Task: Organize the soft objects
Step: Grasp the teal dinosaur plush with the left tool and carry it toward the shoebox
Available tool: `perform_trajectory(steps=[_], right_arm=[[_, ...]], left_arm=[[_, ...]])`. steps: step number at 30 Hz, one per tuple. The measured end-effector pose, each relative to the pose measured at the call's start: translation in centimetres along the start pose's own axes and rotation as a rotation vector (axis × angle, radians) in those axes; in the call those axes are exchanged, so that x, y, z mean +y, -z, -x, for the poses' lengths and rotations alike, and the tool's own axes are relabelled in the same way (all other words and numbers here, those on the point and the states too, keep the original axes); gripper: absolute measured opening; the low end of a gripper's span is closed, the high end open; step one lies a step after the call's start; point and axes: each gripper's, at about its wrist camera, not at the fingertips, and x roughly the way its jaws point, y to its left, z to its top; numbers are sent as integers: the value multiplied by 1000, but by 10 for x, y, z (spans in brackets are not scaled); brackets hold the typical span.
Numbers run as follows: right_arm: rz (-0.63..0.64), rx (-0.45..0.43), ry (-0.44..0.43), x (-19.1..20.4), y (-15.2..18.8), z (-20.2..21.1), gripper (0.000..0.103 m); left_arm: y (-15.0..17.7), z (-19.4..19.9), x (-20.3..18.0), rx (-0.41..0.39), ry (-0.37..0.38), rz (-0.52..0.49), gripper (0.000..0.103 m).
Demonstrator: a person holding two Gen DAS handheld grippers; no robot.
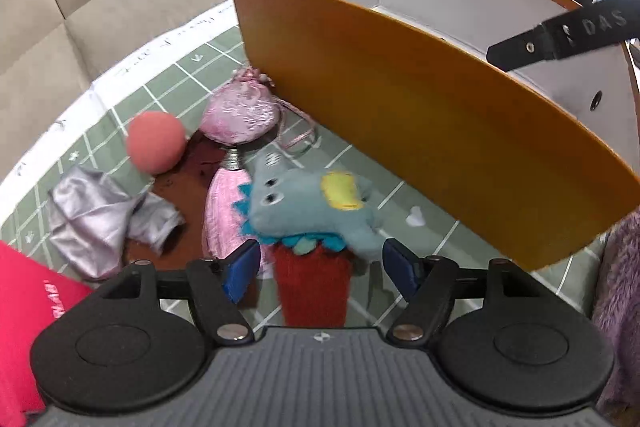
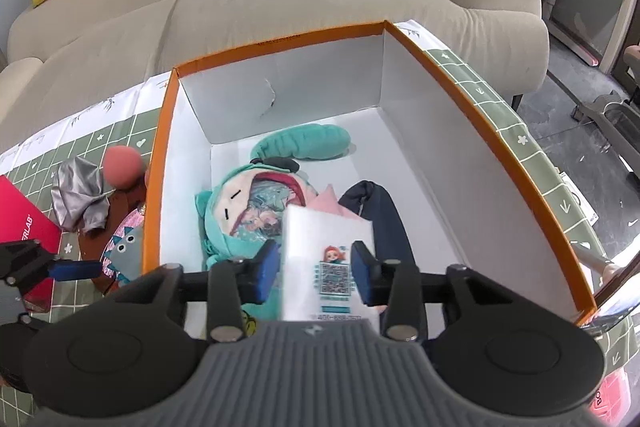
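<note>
While the right hand-held gripper (image 2: 314, 269) pinches the white packet (image 2: 330, 255) over the orange box (image 2: 154, 187), the left hand-held gripper (image 1: 316, 267), open and empty at lower centre, may snag the red cloth (image 1: 314, 287) beneath the blue dinosaur toy (image 1: 308, 207).

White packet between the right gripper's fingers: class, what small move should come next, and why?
Probably open the right gripper and let go. The white packet sits between its fingers above the inside of the orange box, over the teal plush already there, so a release should drop it in. Whether the pads are squeezing it is unclear.
</note>
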Motion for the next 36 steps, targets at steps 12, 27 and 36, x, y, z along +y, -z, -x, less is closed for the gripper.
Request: perform_trajectory(steps=[12, 27, 36], right_arm=[[-27, -62, 13, 2, 9, 13, 47], [-46, -71, -35, 2, 14, 28, 47], [-78, -86, -55, -2, 10, 37, 46]], left_arm=[[5, -5, -6, -11, -72, 60, 12], [-15, 84, -4, -214, -83, 146, 7], [-88, 112, -16, -305, 46, 172, 7]])
